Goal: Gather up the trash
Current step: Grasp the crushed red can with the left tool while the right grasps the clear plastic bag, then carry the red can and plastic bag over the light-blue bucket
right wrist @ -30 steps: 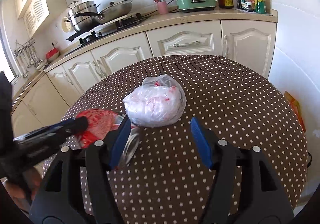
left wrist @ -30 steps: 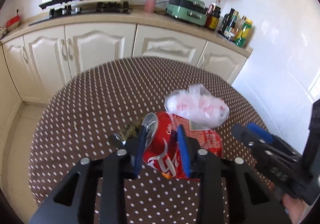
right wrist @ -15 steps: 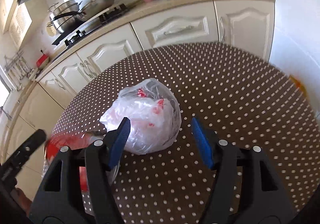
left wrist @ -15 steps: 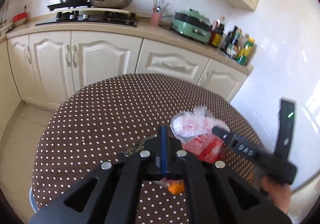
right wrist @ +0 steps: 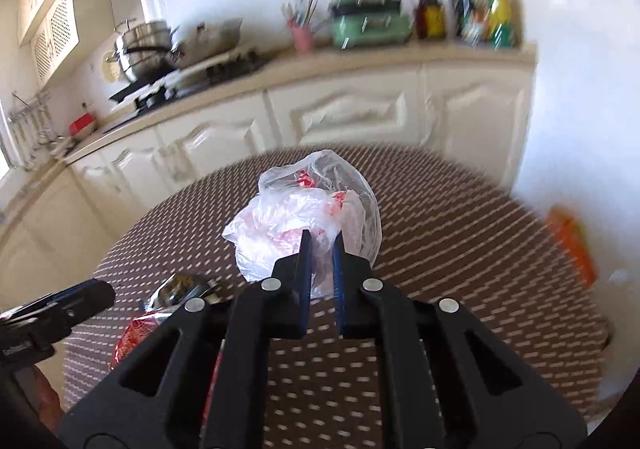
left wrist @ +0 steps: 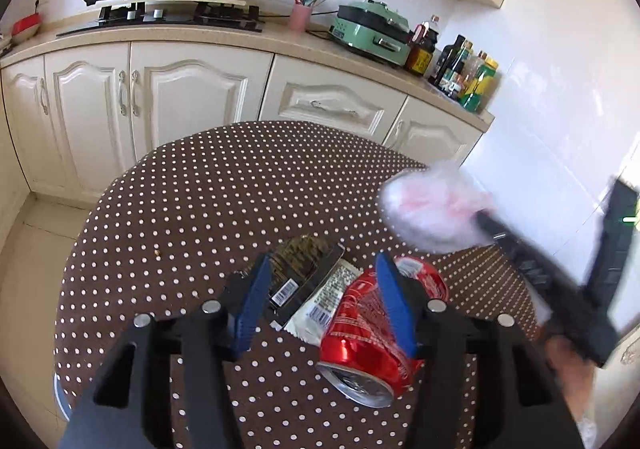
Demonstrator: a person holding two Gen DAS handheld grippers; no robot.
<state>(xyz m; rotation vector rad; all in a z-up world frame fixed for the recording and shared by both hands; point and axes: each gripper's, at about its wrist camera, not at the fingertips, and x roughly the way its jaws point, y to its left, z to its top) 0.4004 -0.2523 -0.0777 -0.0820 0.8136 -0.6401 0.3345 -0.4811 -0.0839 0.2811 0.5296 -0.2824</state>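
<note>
The right gripper, jaws just closed, pinches the crumpled plastic bag above the polka-dot table. The left gripper, jaws just opened, is released over a dented red Coca-Cola can lying beside barcoded snack wrappers. Cabinets stand behind; the small print is unreadable.

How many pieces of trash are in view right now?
4. Plastic bag pinched in the right gripper, off the table; crushed red can by the open left gripper; black wrapper and white wrapper between its fingers. More may be hidden.
</note>
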